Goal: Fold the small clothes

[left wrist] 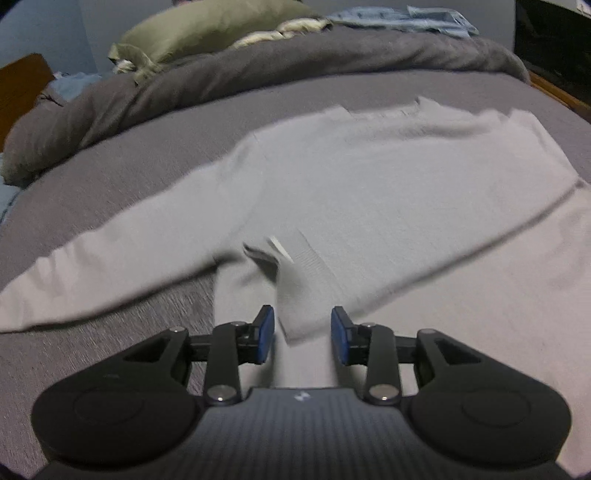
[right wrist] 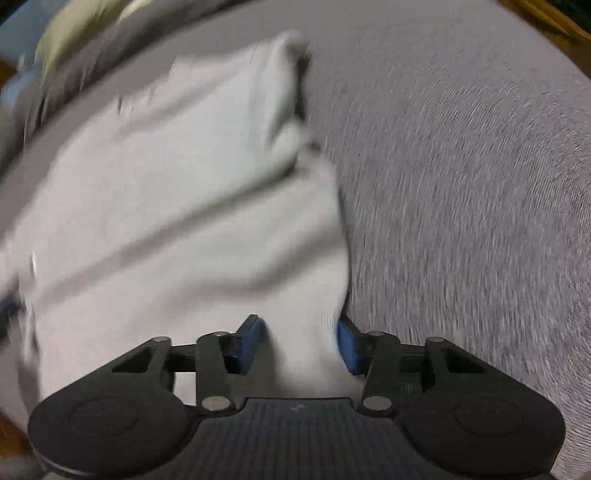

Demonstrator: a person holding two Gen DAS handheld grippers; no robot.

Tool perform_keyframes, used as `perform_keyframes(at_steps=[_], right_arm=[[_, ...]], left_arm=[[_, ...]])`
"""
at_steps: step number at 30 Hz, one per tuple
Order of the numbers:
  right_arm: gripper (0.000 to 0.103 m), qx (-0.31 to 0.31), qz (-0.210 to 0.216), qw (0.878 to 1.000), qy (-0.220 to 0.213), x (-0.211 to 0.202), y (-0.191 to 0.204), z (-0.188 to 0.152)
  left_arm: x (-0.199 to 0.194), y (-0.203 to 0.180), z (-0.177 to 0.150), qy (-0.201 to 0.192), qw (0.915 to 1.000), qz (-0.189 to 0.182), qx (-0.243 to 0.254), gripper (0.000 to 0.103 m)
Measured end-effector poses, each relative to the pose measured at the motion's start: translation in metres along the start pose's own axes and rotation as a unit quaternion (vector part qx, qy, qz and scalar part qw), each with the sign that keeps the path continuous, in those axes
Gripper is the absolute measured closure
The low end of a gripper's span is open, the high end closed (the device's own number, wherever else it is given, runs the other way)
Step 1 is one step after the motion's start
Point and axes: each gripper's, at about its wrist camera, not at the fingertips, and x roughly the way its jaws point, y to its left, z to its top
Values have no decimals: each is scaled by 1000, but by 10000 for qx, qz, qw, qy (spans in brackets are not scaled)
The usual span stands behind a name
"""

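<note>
Bed (left wrist: 110, 192) is grey and grippy, with the pale sweater (left wrist: 332, 177) spread flat across it. Left claw (left wrist: 303, 334) is part open, its fingers straddling a hem flap without pinching; right claw (right wrist: 301, 341) looks likewise, though blur hides any contact. Risk: either closes on one layer or slips, so the fold drags crooked.

A grey bed (left wrist: 122, 173) carries a pale sweater (left wrist: 369, 192), rumpled duvet (left wrist: 258, 74) and pillow (left wrist: 207, 26).
</note>
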Motion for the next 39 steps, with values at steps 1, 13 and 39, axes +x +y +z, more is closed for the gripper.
perform_keyframes(at_steps=[1,13,39], right_arm=[[57,-193,-60,9998,68,-1,4,-7],[45,-404,-216,9989,-88,-30,5,-48],[90,-1311,-173,9879,810,-43,-5,-83]], left_arm=[[-1,-2,-4,88,9999,-45,61,72],[-36,55,-67,498,9911,-546,-1103,70],[-60,42,-104,1747,9797,-955,-250,103]])
